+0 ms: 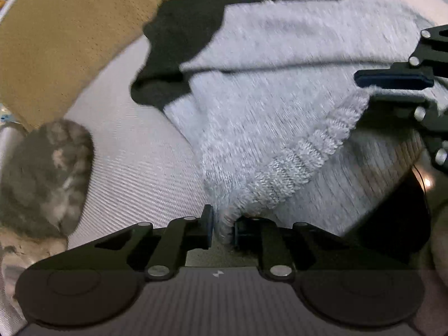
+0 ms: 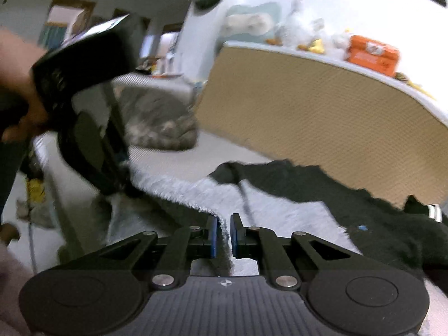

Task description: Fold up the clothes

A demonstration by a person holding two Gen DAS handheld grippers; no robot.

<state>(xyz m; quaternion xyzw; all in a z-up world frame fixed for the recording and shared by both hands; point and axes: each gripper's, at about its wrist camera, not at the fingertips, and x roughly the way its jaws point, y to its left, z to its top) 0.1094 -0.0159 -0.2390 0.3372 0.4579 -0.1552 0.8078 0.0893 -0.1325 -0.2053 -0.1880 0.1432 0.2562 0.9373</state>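
Note:
A light grey knit sweater point(image 1: 274, 89) with black sleeves and shoulders lies on the white bed, its ribbed hem point(image 1: 302, 156) lifted. My left gripper point(image 1: 224, 231) is shut on one corner of that hem. At the right edge of the left wrist view my right gripper point(image 1: 392, 86) pinches the other end of the hem. In the right wrist view my right gripper point(image 2: 223, 238) is shut on the grey sweater edge point(image 2: 196, 196), and the left gripper point(image 2: 123, 179) shows at the left, held by a hand point(image 2: 16, 84). The black sleeve point(image 2: 322, 184) lies beyond.
A tan headboard panel point(image 2: 322, 112) borders the bed point(image 1: 134, 151). A grey mottled fluffy bundle point(image 1: 47, 176) sits on the bed at the left. An orange box point(image 2: 372, 54) and soft toys rest on the ledge above the headboard.

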